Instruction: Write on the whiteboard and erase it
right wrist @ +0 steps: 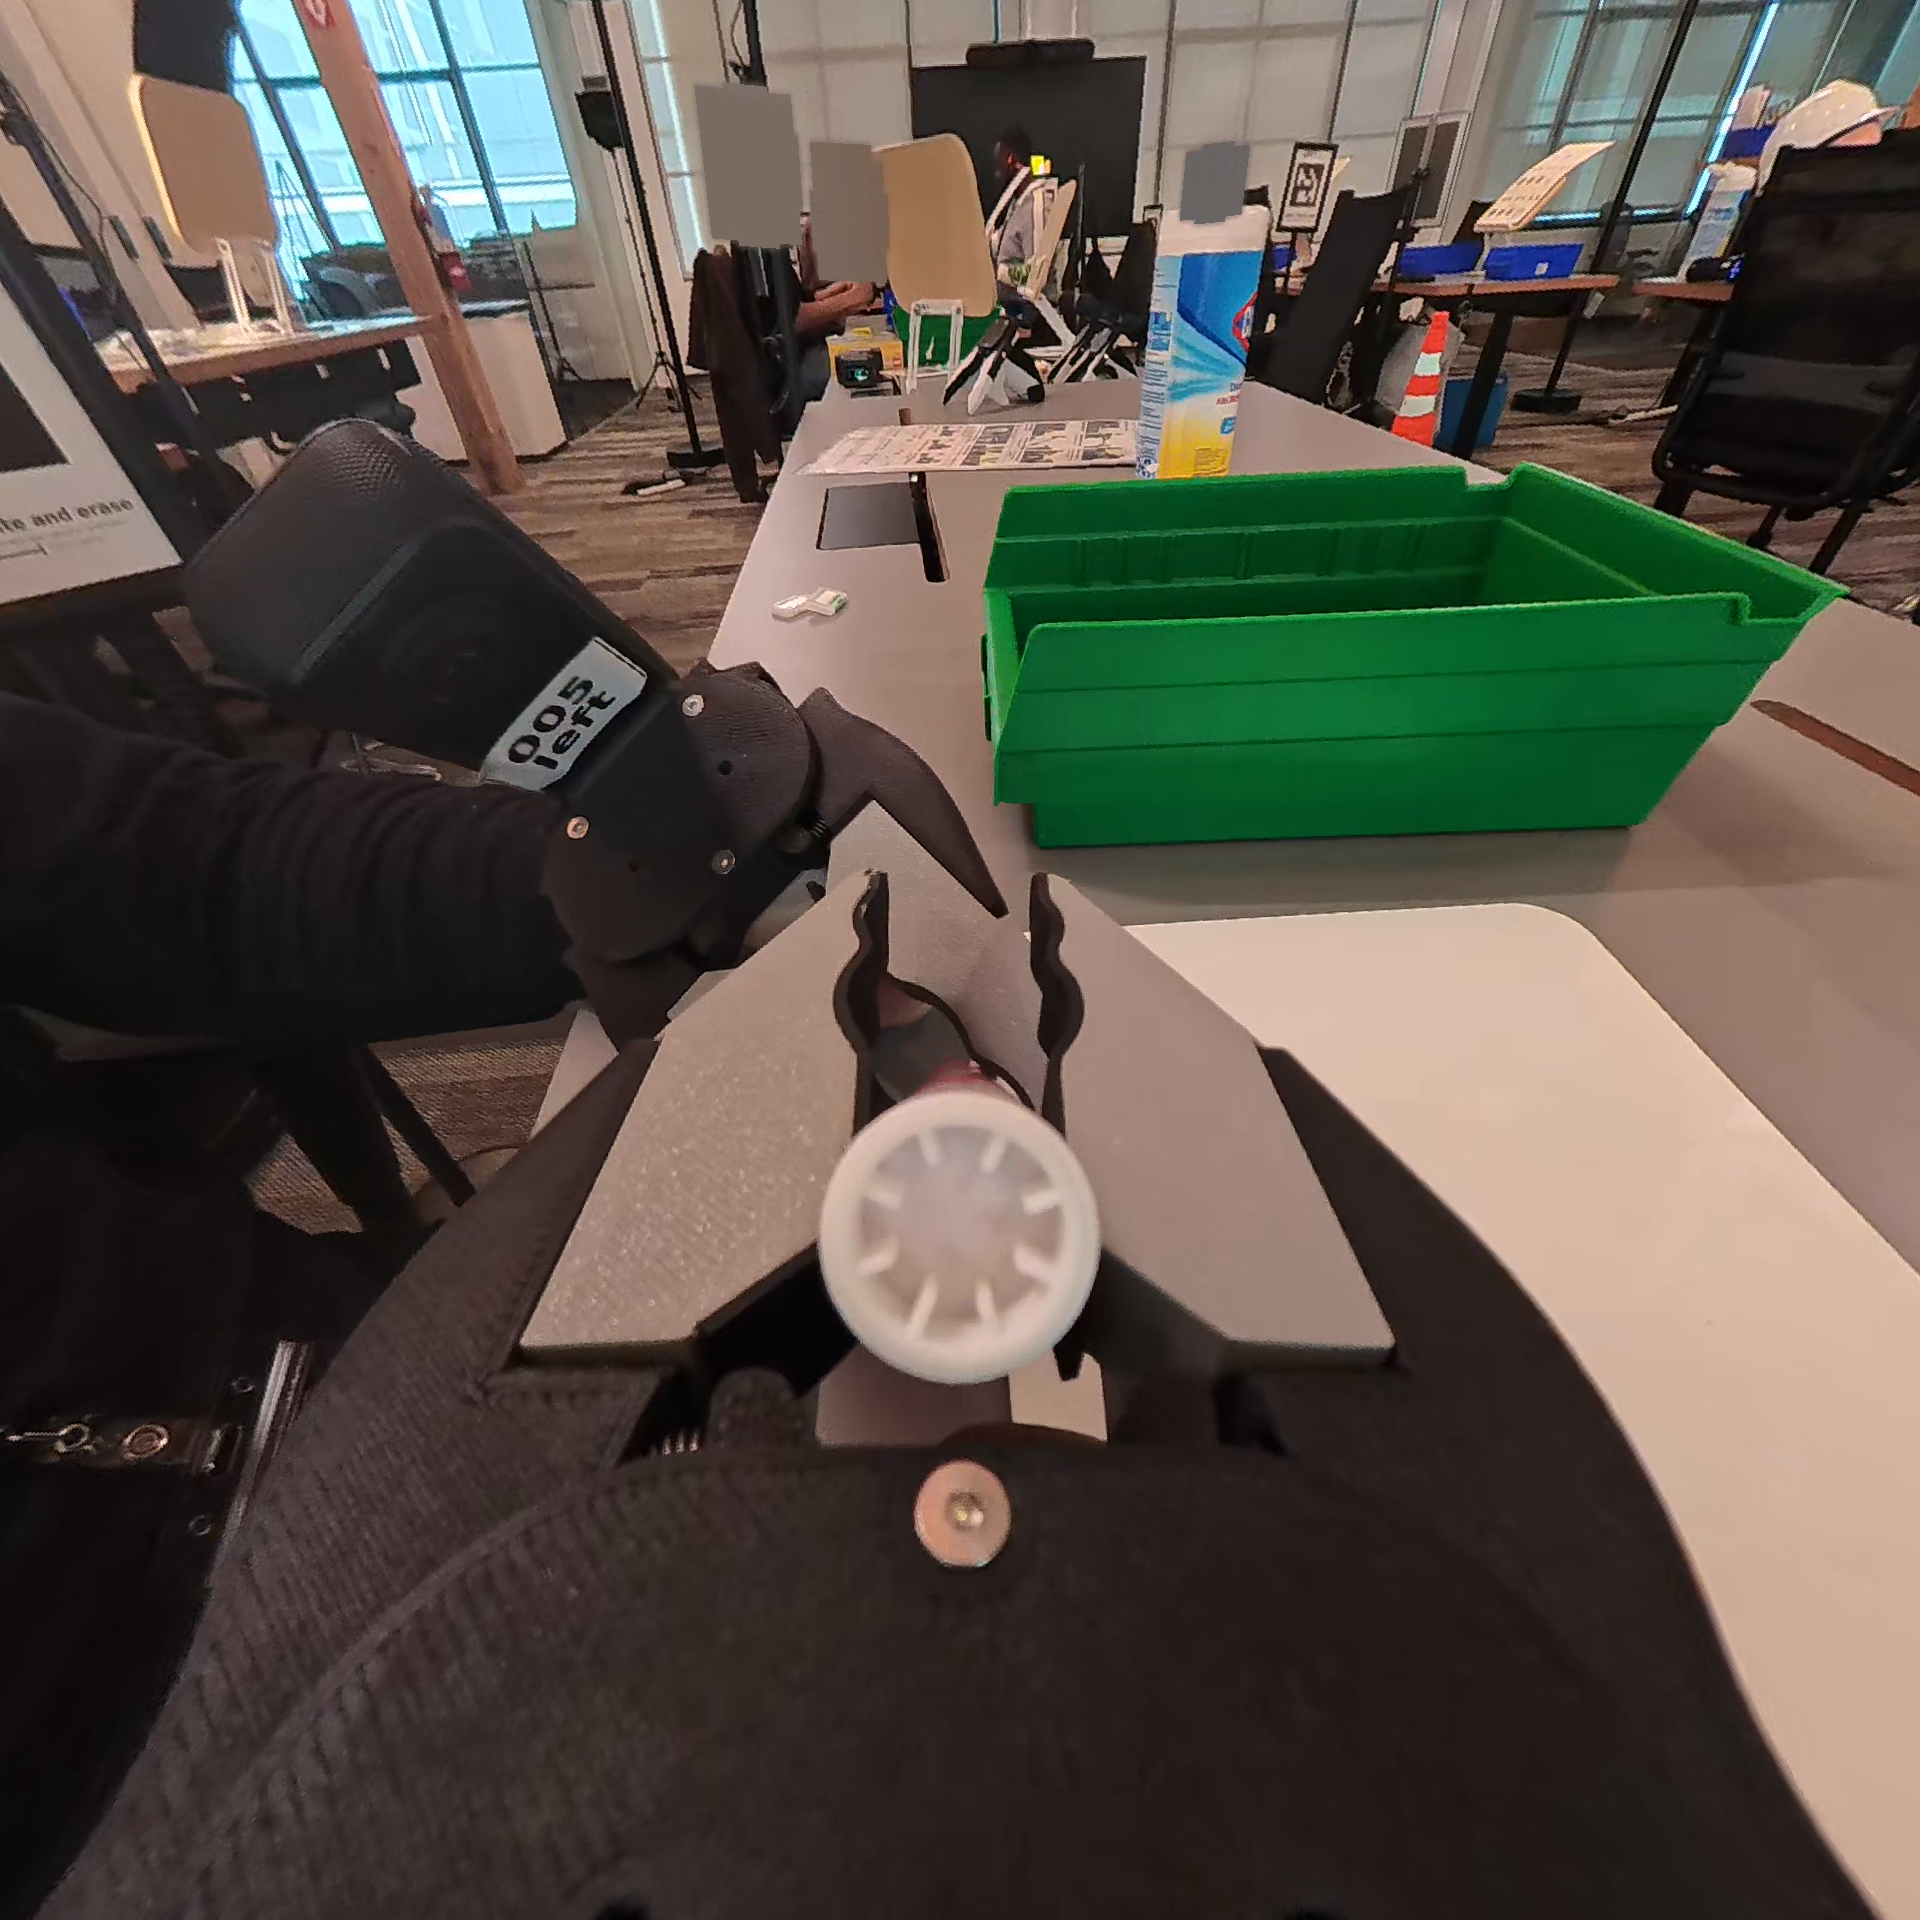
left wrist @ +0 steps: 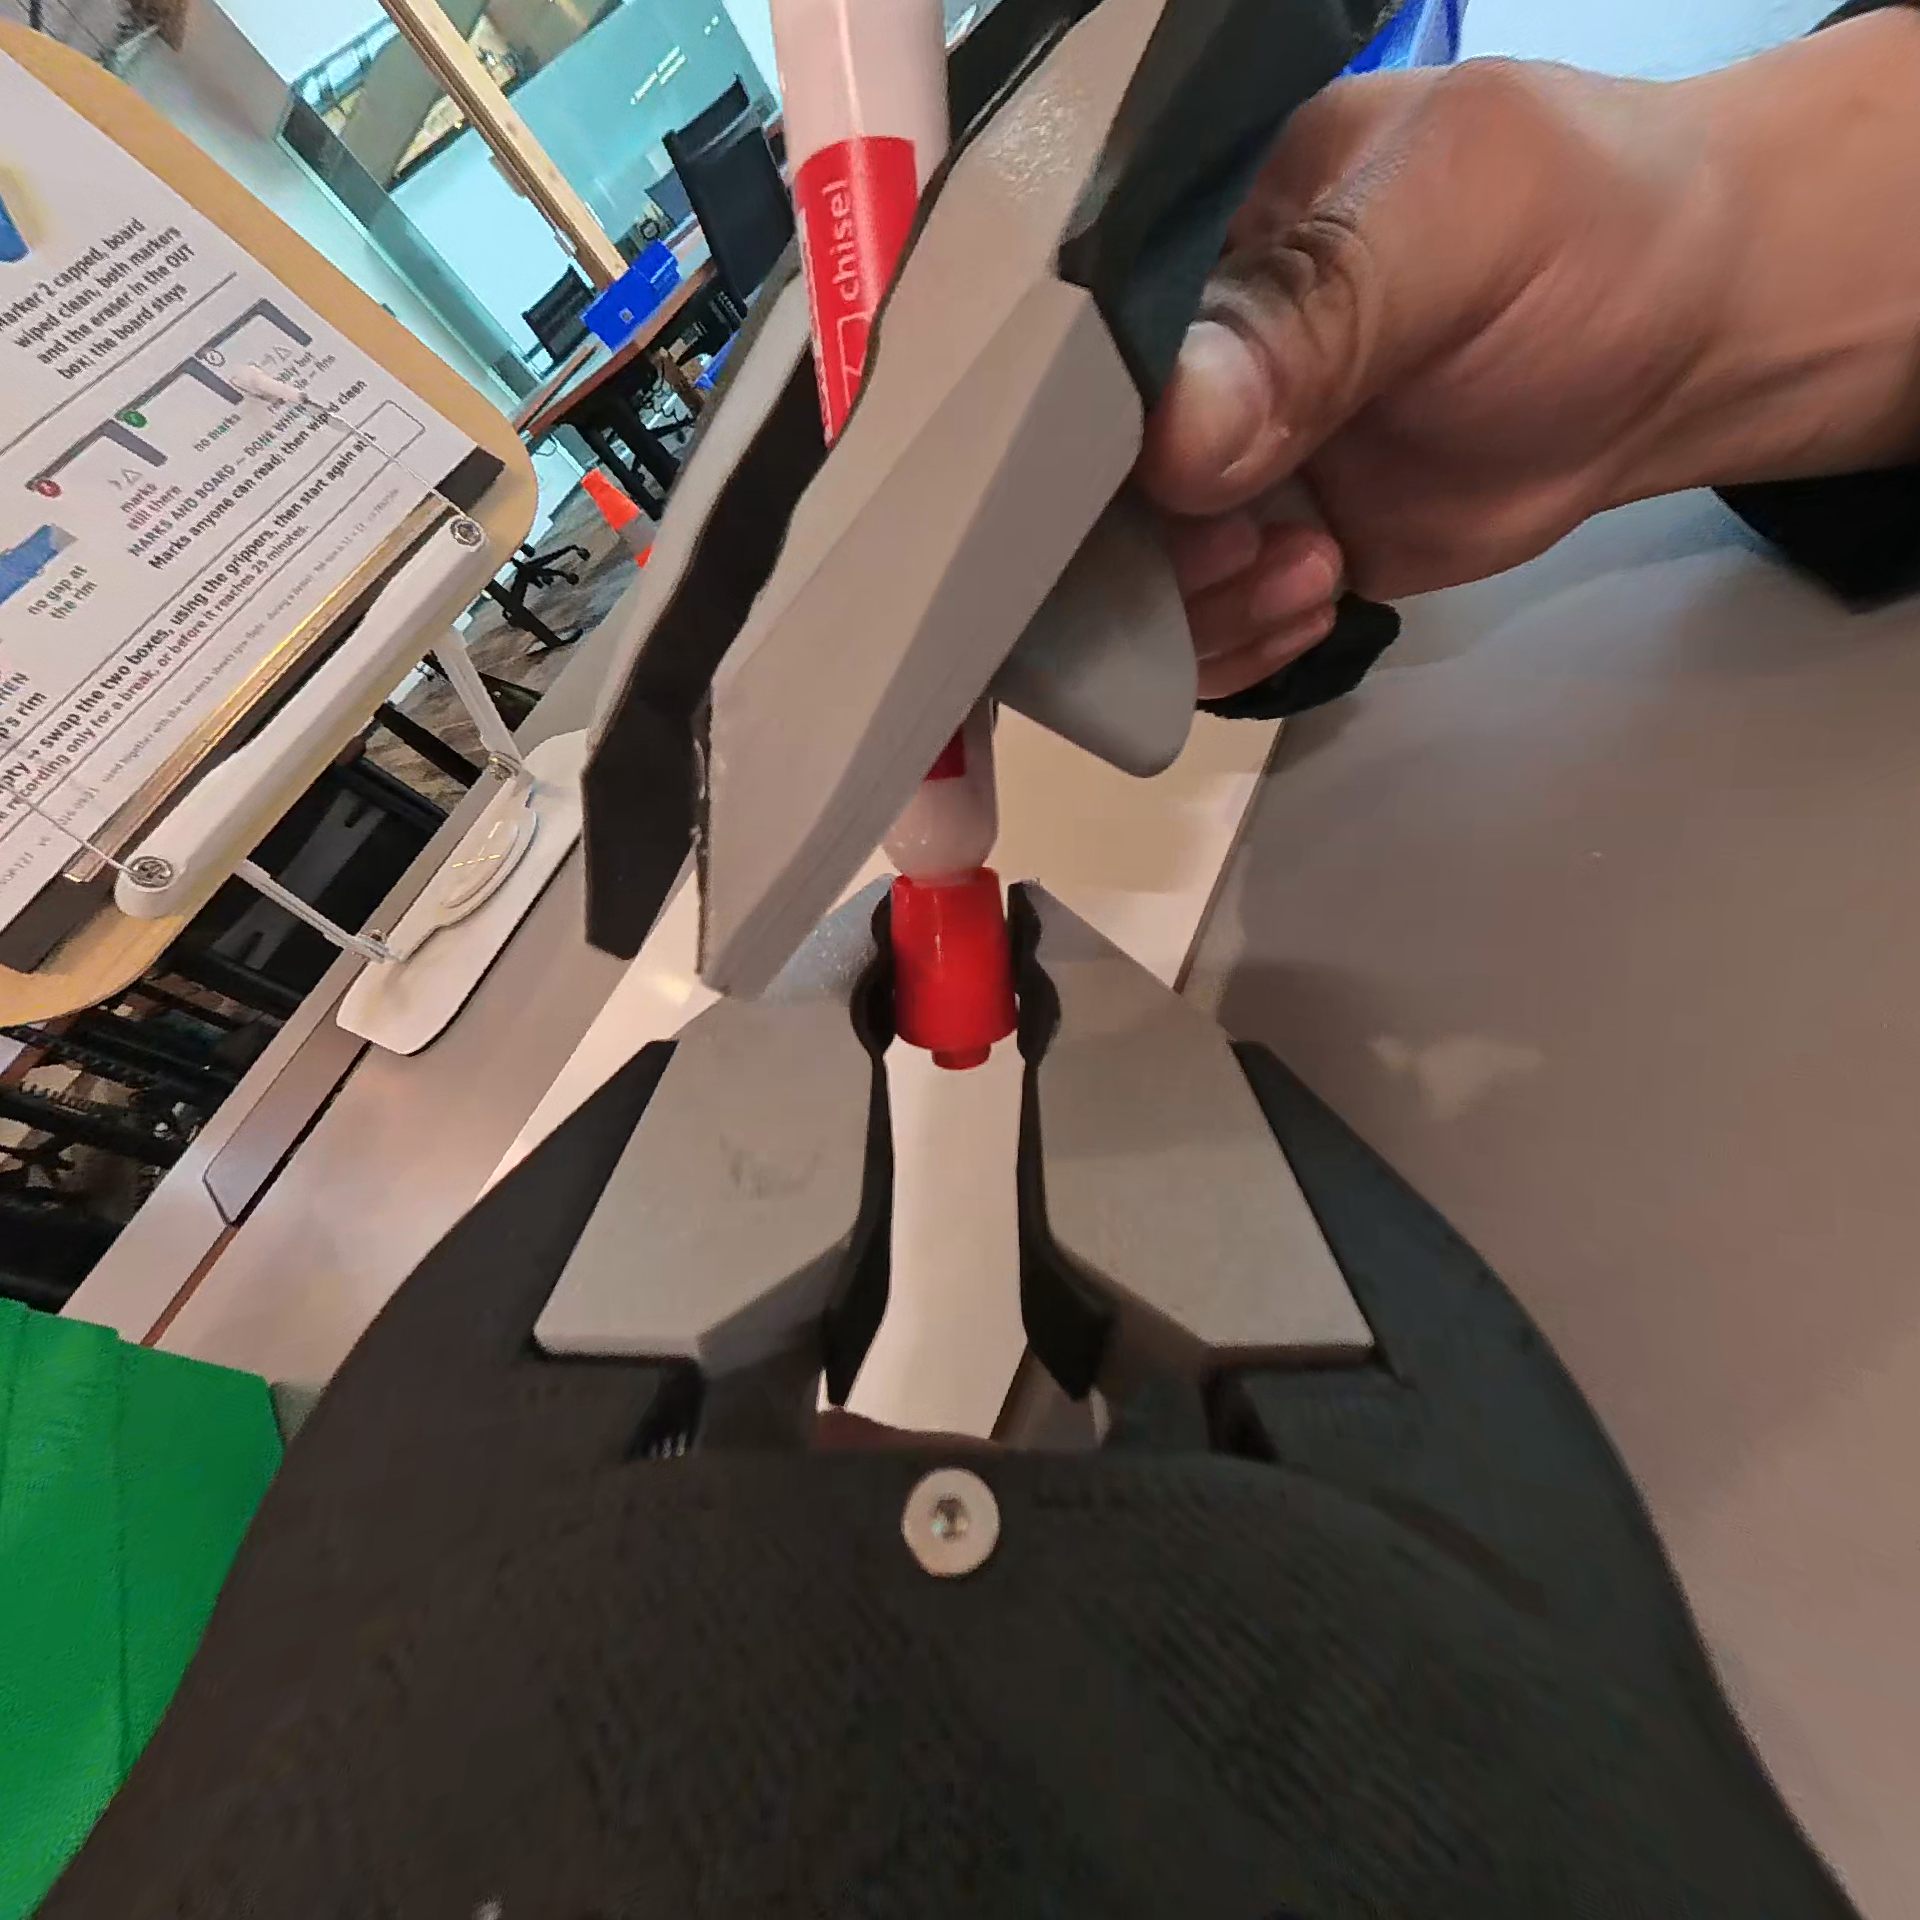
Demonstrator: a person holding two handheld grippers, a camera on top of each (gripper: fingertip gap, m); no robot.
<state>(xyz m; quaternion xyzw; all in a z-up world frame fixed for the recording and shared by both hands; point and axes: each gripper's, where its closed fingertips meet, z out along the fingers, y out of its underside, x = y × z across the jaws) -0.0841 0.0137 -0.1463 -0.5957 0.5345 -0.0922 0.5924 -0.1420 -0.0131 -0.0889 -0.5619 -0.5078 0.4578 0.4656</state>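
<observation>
Marker: light, rigid, slick plastic. We are clamping its barrel in right claw, red cap in left claw (snug friction fit, likely).

Tall windows light an open office of long grey tables, black chairs and patterned carpet.

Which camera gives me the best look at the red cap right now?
The left wrist view: the red cap sits pinched between the left gripper fingertips, against the marker tip. In the right wrist view the cap is hidden behind the marker's white end.
</observation>
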